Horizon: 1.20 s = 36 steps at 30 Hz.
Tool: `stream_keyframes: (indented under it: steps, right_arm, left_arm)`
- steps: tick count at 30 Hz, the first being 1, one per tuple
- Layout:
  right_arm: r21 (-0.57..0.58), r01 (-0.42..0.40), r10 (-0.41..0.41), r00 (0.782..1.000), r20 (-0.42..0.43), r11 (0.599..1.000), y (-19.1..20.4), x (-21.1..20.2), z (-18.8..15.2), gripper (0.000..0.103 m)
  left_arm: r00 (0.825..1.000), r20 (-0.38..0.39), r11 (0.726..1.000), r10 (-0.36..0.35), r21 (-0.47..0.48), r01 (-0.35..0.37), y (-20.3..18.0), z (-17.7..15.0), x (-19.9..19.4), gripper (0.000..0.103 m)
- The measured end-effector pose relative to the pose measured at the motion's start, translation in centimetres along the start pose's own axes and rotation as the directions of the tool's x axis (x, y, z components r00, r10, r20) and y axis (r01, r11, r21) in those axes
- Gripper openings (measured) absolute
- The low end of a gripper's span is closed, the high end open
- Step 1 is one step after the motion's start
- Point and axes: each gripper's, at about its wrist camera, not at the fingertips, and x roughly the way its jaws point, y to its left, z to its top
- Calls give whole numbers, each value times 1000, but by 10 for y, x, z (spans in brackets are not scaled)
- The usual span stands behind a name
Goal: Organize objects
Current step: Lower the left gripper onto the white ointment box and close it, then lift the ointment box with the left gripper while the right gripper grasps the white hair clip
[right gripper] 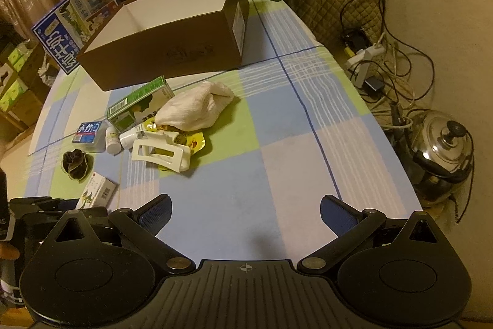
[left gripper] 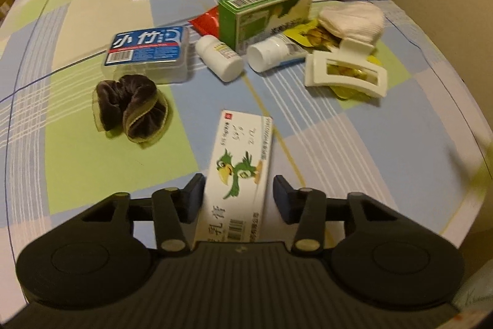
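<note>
A white carton with a green bird (left gripper: 238, 171) lies between the fingers of my left gripper (left gripper: 238, 193); the jaws are open, with a gap on the right side. It also shows in the right wrist view (right gripper: 97, 191). Beyond it lie a brown scrunchie (left gripper: 131, 110), a clear floss box (left gripper: 146, 53), two white bottles (left gripper: 220, 59), a green carton (left gripper: 265, 11), a white hair claw (left gripper: 346, 74) and a white cloth (left gripper: 351, 19). An open brown cardboard box (right gripper: 172, 33) stands behind them. My right gripper (right gripper: 245, 215) is open and empty over the checked cloth.
A checked tablecloth (right gripper: 277, 144) covers the table. Milk cartons (right gripper: 71, 23) stand behind the brown box. A steel kettle (right gripper: 442, 150) and cables (right gripper: 385, 57) lie off the table's right edge. Yellow wrappers (left gripper: 348, 91) lie under the hair claw.
</note>
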Motion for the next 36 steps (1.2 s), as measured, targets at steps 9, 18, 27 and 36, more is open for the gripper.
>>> stream_keyframes:
  steps: [9, 18, 27, 36]
  right_arm:
    - [-119, -139, 140, 990, 1, 983, 6, 22, 21, 83]
    - [-524, -256, 292, 956, -16, 812, 52, 56, 23, 59]
    - [-838, -188, 267, 962, -52, 512, 89, 115, 9, 56]
    - [-964, -77, 212, 977, -22, 256, 98, 154, -18, 52]
  left_arm:
    - [998, 17, 997, 53, -62, -52, -7, -2, -1, 34]
    - [992, 40, 968, 120, -224, -108, 3, -15, -23, 34]
    - [980, 32, 906, 196, -388, -168, 20, -27, -51, 34]
    - [968, 15, 851, 250, -481, -213, 20, -41, -66, 34]
